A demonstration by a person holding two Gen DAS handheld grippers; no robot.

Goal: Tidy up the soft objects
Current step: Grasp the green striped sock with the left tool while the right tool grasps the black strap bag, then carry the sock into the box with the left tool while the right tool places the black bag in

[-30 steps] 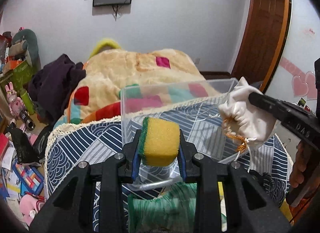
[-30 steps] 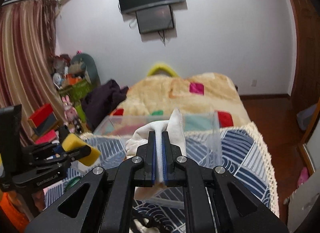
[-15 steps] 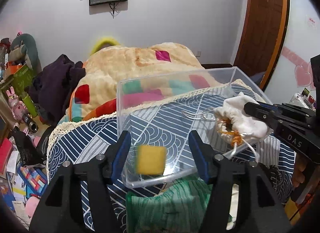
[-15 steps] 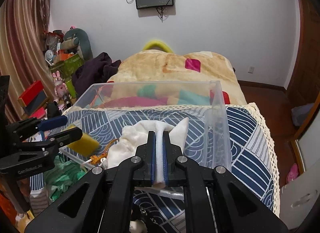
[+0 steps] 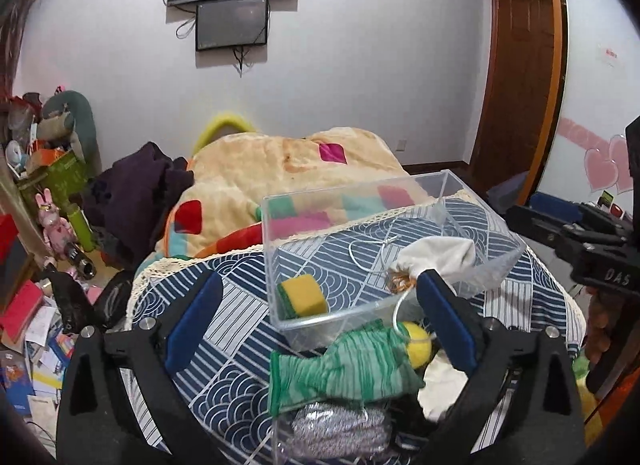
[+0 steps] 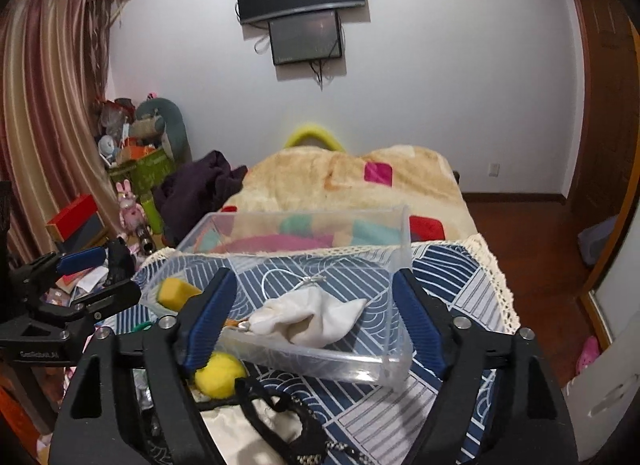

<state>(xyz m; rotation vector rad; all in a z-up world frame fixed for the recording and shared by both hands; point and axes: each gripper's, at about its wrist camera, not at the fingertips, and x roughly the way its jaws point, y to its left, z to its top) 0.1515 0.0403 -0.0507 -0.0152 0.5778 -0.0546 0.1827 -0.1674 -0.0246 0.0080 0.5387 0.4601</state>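
A clear plastic bin (image 5: 304, 321) (image 6: 316, 361) stands on the blue patterned cloth. In it lie a yellow-green sponge (image 5: 302, 297) (image 6: 176, 292) at the left and a white drawstring pouch (image 5: 436, 255) (image 6: 312, 317) at the right. My left gripper (image 5: 320, 321) is open and empty, just in front of the bin. My right gripper (image 6: 314, 329) is open and empty, above the bin's near wall, and shows at the right of the left wrist view (image 5: 576, 237). In front of the bin lie a green striped cloth (image 5: 352, 369), a yellow ball (image 5: 418, 347) (image 6: 218, 375) and a silver scourer (image 5: 340, 429).
A beige patchwork blanket (image 5: 280, 169) covers the bed behind the bin, with dark clothes (image 5: 140, 193) at its left. Toys and boxes clutter the floor at the left (image 5: 36, 305). A black strap (image 6: 280, 413) lies near the right gripper. A wooden door (image 5: 516, 77) is at the right.
Both grippers opened. The sponge fell from the left gripper into the bin, then the pouch fell from the right gripper into it. Both grippers drew back toward me.
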